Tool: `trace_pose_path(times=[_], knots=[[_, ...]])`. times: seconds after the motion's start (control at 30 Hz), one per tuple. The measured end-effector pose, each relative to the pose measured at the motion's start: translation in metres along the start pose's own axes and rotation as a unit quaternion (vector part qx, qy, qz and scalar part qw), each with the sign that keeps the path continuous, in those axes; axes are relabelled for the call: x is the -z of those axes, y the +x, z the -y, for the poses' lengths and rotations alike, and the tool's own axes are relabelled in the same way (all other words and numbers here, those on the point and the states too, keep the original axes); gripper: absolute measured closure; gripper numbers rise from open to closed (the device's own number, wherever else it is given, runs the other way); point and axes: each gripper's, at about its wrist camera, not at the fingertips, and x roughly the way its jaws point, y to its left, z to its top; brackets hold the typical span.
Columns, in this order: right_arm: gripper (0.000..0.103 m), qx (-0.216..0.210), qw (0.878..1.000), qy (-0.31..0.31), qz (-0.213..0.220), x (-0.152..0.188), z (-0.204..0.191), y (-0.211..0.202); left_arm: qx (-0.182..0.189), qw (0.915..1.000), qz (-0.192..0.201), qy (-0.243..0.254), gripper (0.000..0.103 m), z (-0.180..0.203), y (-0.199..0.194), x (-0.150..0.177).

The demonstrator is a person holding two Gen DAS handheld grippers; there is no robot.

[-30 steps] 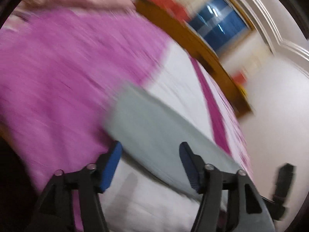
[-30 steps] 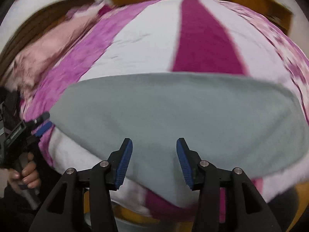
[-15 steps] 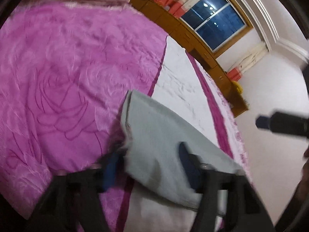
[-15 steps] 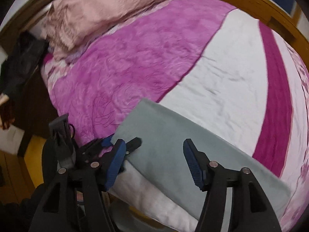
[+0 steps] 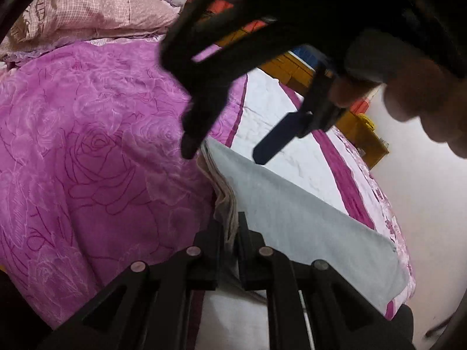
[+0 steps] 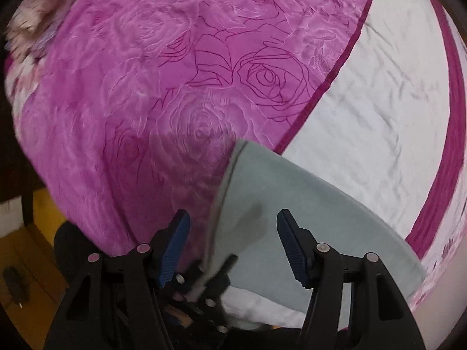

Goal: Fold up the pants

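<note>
While the grey pants (image 5: 292,213) lie flat along the near edge of the bed (image 5: 87,145), across the pink rose quilt and the white sheet, their layered end is being pinched by the left hand-held gripper (image 5: 230,233), whose jaws are closing onto the cloth. The right hand-held gripper (image 6: 233,233) is held above the same end with its jaws apart, the edge of the pants lying beneath the gap but not touched by the pads. For the fold to be done well, all layers should be caught together, the second corner should be taken at the hem, and both corners should be lifted evenly so the edges are kept aligned.
</note>
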Motion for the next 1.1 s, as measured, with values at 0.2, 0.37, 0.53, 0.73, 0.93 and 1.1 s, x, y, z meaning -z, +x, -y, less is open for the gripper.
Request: trace_pose_path(times=[0.2,0.37,0.53,0.73,0.93,1.1], knots=[[0.066,0.010,1.000,0.008,-0.022,0.006,-0.006,0.024,0.000,0.9998,0.010,0.014,0.094,0.006,-0.004,0.000],[0.103,-0.035,0.999,0.032,-0.002,0.019,0.025,0.017,-0.004,0.9986,0.016,0.050,0.094,0.026,-0.014,-0.001],[0.103,-0.084,0.995,0.025,0.046,0.054,0.055,-0.011,-0.011,0.9937,0.021,0.110,0.094,0.065,-0.030,-0.003],[0.103,-0.122,0.987,-0.008,0.108,0.089,0.097,-0.056,-0.025,0.9836,0.030,0.176,0.094,0.119,-0.048,-0.010],[0.103,-0.132,0.977,-0.016,0.168,0.116,0.134,-0.089,-0.029,0.9774,0.031,0.207,0.094,0.168,-0.050,-0.018],[0.103,-0.138,0.973,-0.003,0.187,0.137,0.168,-0.097,-0.027,0.9707,0.022,0.238,0.094,0.204,-0.049,-0.013]])
